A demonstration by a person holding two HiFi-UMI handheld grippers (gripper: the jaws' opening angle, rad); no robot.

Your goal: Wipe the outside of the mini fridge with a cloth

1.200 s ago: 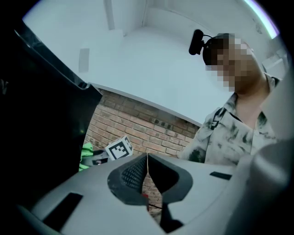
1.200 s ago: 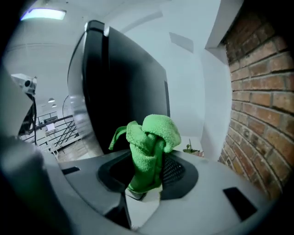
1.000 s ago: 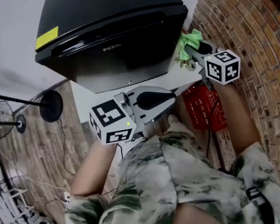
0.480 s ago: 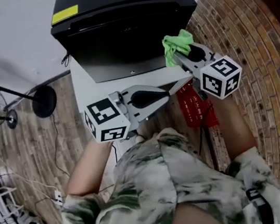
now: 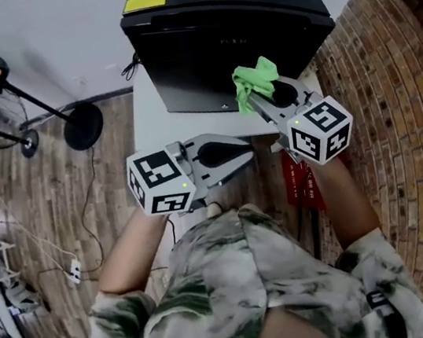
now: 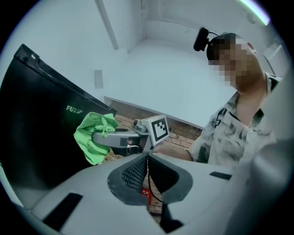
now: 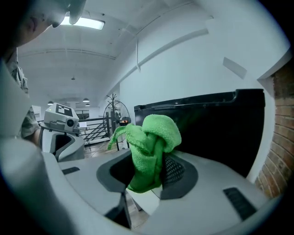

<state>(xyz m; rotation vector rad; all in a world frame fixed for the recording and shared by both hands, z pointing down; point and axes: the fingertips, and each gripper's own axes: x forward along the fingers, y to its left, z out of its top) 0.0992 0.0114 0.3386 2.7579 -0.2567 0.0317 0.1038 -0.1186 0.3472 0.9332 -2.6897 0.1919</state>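
The black mini fridge [image 5: 229, 26] stands on a white stand [image 5: 154, 117] against the wall. My right gripper [image 5: 255, 100] is shut on a bunched green cloth [image 5: 255, 79], held just in front of the lower right part of the fridge door. In the right gripper view the cloth [image 7: 150, 144] sticks up between the jaws, with the fridge [image 7: 211, 124] behind it. My left gripper [image 5: 248, 149] is shut and empty, below the stand's front edge. The left gripper view shows the cloth [image 6: 94, 135] beside the fridge [image 6: 36, 128].
A brick wall [image 5: 399, 95] runs close along the right. A red box [image 5: 300, 182] lies under the right gripper. A pedestal fan [image 5: 77, 126] stands on the wooden floor at left, with cables [image 5: 59, 264] further left.
The right gripper has carried the cloth left, from the fridge's right corner to in front of the door. The head view has swung, so the fridge sits further right. The left gripper barely moved.
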